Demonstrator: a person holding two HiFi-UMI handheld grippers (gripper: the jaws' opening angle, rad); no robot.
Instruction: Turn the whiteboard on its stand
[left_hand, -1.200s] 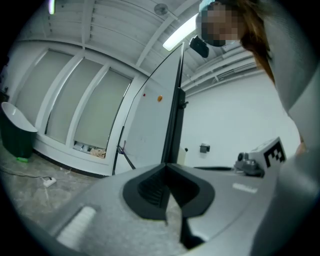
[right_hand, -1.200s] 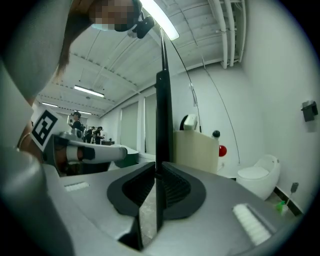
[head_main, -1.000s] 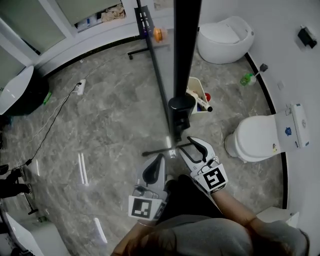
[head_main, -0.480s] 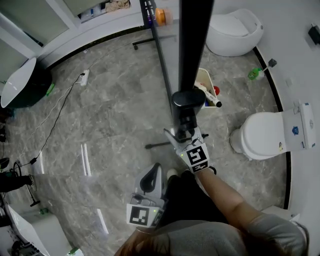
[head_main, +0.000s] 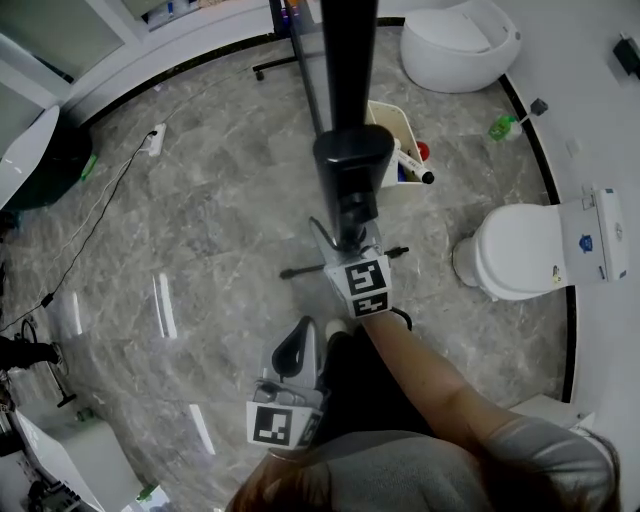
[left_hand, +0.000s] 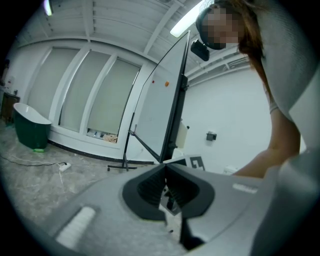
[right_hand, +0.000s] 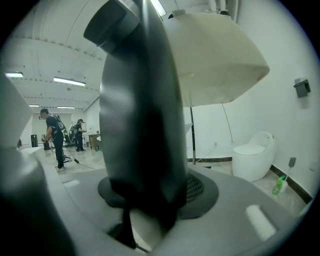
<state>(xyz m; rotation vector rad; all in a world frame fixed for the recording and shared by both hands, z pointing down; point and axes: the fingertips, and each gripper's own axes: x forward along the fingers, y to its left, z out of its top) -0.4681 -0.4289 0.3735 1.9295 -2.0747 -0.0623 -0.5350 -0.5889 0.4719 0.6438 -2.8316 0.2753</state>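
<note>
Closest in, the left tool (head_main: 305, 328) hangs low by the person's body, its jaws pressed together on nothing. Just ahead, the right tool (head_main: 345, 238) reaches up to the black block (head_main: 352, 160) on the stand's upright post (head_main: 349, 60). Its jaws have just been closing and clasp the block between them. The whiteboard (left_hand: 159, 100) stands tilted in its black frame above the grey floor (head_main: 220, 230). Beside the post hangs a cream bin (head_main: 388, 128) of markers, and a white toilet (head_main: 515, 262) sits off to the right.
</note>
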